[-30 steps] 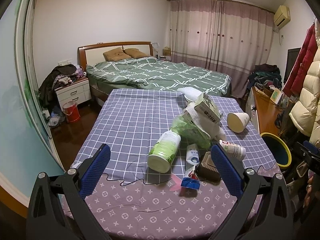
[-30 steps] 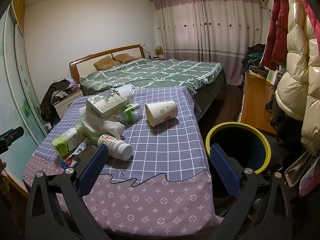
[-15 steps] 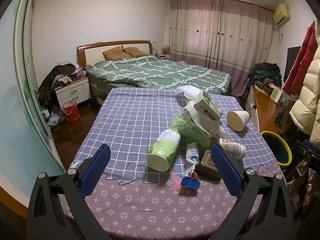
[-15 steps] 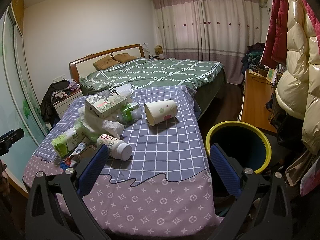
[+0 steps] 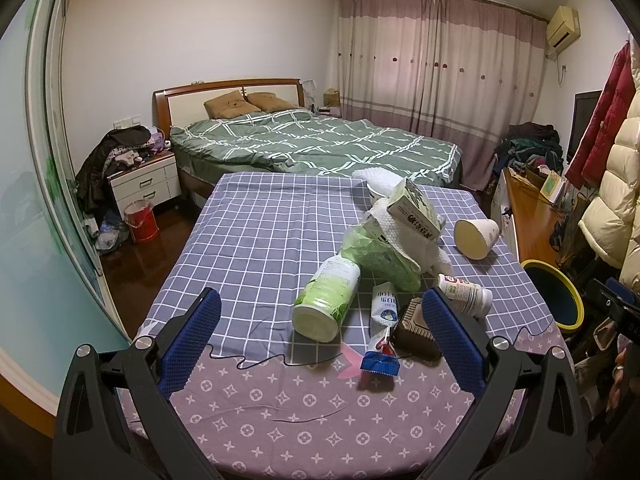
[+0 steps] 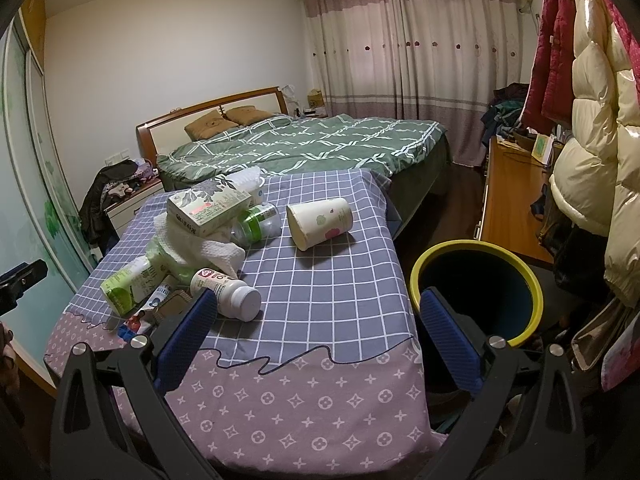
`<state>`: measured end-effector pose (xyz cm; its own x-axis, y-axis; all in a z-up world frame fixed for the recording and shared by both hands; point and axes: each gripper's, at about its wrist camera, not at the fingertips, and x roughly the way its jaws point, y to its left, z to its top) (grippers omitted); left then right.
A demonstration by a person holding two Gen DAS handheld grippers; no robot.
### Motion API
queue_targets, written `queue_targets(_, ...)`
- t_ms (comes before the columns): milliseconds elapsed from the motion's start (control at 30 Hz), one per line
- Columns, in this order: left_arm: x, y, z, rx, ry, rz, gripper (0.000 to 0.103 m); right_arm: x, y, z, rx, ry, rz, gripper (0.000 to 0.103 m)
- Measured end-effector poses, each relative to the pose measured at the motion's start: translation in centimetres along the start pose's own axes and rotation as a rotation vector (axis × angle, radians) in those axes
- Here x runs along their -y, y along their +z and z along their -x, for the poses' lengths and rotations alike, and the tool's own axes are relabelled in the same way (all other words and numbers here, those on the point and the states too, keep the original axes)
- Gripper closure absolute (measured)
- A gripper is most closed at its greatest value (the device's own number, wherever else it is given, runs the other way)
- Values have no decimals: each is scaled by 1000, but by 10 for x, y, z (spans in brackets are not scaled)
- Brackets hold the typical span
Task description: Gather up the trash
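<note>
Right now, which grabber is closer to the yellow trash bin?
Right. The right gripper hangs at the table edge with the yellow trash bin just past its right finger. The left gripper sits farther left, facing the trash pile, the bin off beyond the table's right edge.

Cloth-covered counter (image 6: 320,280) bearing, near a tipped paper cup (image 6: 319,222): white bottle (image 6: 226,294), carton (image 6: 210,208), paper towel (image 6: 200,246), green can (image 5: 326,304), tube (image 5: 382,312).

2 near wrist views toward the bed (image 5: 320,144), sharing the table (image 6: 320,280).
</note>
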<state>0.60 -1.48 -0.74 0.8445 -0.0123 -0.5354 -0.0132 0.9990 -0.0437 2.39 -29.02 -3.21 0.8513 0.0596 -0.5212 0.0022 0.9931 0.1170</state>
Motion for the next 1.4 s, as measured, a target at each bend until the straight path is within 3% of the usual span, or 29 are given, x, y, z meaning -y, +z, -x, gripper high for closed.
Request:
queue_targets(933, -4, 4, -16, -31, 4, 0, 4, -5, -6, -17, -39, 12, -3, 6)
queue_targets(1400, -25, 7, -34, -32, 24, 26, 4, -38, 22, -60, -65, 78, 48, 6)
